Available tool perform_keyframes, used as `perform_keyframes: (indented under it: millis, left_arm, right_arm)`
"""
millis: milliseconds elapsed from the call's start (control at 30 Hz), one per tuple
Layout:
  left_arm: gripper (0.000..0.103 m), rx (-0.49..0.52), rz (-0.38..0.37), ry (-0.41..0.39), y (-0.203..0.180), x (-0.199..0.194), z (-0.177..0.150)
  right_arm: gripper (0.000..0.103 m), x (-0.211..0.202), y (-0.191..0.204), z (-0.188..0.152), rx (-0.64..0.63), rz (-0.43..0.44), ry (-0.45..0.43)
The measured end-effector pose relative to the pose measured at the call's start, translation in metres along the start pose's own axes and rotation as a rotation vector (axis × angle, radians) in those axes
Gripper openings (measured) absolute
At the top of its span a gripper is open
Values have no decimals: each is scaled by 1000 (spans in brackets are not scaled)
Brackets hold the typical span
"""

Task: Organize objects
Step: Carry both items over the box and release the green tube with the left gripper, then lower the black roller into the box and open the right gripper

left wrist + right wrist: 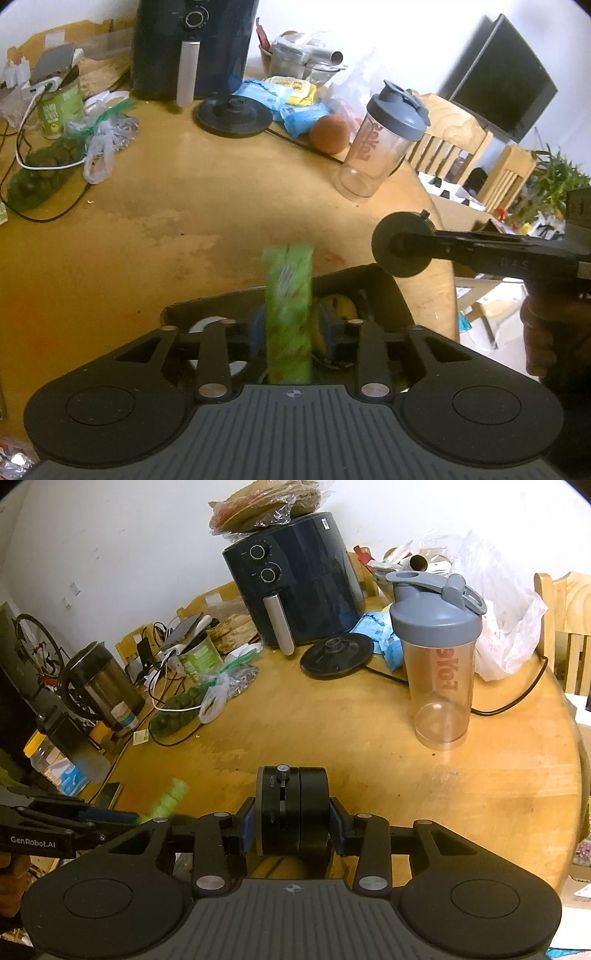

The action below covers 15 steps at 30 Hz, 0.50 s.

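A green snack packet [289,314] stands upright and motion-blurred between the fingers of my left gripper [290,332], over an open cardboard box [373,280]. The jaws stand apart and the pads do not seem to press on it. The box holds a yellow and blue item [334,306] and a white roll [205,325]. My right gripper [291,830] is shut on a black round device with an ON/OFF slider [282,805], held above the wooden table [406,794]. That device [400,243] hangs just right of the box in the left wrist view. The packet [168,799] shows blurred at the left gripper's [122,816] tip.
A clear shaker bottle with a grey lid [439,657] stands right of centre. Behind are a dark air fryer [295,579], a kettle base [336,655] with its cord, an orange [328,133], bags, a green can [61,107]. A steel kettle [99,683] is at left, chairs [447,140] at right.
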State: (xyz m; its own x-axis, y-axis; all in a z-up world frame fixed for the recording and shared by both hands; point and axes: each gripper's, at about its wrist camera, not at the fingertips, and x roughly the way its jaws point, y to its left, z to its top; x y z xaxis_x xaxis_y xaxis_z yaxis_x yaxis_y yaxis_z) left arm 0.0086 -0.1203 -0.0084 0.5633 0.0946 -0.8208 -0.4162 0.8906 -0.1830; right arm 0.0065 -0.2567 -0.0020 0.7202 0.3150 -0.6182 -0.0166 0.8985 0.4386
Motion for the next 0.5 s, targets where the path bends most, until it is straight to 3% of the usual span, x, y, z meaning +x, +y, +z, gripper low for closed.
perform_keyframes:
  millis: [67, 500]
  left_arm:
    - [55, -9, 16, -12, 0, -2, -1]
    - [55, -68, 101, 17, 3, -1, -9]
  right_arm:
    - [43, -1, 1, -2, -3, 7, 5]
    - [43, -8, 12, -20, -55, 76, 66]
